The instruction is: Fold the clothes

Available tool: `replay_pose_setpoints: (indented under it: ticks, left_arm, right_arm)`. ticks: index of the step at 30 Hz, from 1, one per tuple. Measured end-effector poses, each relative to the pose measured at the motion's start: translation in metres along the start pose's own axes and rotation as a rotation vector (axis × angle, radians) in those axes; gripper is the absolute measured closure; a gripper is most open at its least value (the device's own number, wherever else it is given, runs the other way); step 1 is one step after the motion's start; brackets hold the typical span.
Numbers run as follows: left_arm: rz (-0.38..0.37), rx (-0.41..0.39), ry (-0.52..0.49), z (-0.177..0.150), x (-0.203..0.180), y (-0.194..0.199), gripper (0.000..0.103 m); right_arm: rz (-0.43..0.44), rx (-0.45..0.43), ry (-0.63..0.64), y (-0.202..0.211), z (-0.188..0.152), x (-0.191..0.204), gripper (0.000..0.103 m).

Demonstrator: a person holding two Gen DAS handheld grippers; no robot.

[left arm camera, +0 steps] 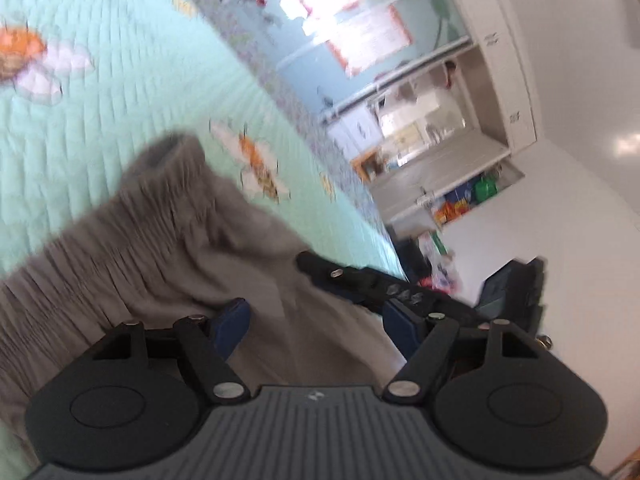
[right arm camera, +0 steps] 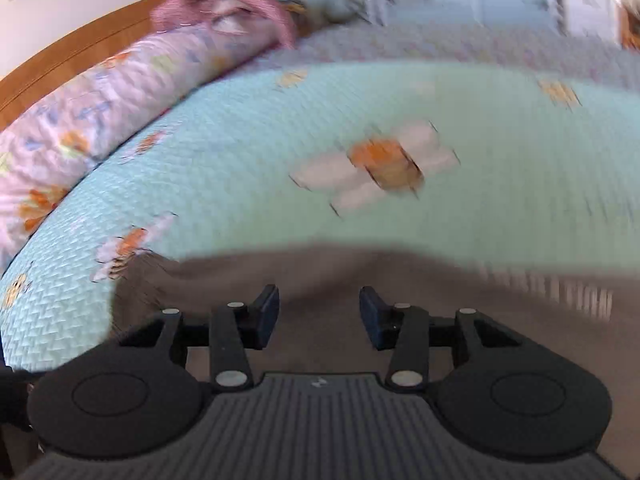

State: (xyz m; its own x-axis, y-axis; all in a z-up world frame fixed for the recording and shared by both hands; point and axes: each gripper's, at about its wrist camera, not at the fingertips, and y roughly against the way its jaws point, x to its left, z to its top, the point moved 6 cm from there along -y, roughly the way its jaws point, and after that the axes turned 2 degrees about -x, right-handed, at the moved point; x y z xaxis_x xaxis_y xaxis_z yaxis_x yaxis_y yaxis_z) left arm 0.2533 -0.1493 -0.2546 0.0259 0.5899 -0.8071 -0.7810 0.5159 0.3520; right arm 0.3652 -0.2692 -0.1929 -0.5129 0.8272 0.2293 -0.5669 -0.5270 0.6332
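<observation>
Grey garment (left arm camera: 168,248) on mint quilt (left arm camera: 100,112), lower left of frame. Left gripper (left arm camera: 316,320) jaws spread wide, empty. Right gripper (right arm camera: 319,312) likewise over garment.

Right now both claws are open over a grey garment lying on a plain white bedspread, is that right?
Not quite: the bedspread is mint green with bee patterns, as the right wrist view shows. The rest holds: the left claw and right claw are open over the grey garment.
</observation>
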Motion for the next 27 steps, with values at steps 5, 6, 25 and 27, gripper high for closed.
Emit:
replay_pose_setpoints:
  ticks: [5, 6, 25, 27]
  left_arm:
    - [0.054, -0.014, -0.020, -0.008, -0.008, 0.001, 0.026]
    - [0.064, -0.017, -0.023, -0.009, -0.009, 0.002, 0.026]
    - [0.385, -0.302, 0.209, -0.005, 0.024, 0.101, 0.029]
    - [0.396, -0.292, 0.201, -0.006, 0.022, 0.100, 0.029]
  right_arm:
    - [0.041, 0.189, 0.338, -0.028, 0.055, 0.084, 0.048]
    - [0.039, 0.237, 0.418, -0.035, 0.062, 0.103, 0.048]
    - [-0.187, 0.838, 0.977, -0.115, 0.021, 0.199, 0.045]
    - [-0.188, 0.855, 0.993, -0.116, 0.017, 0.204, 0.045]
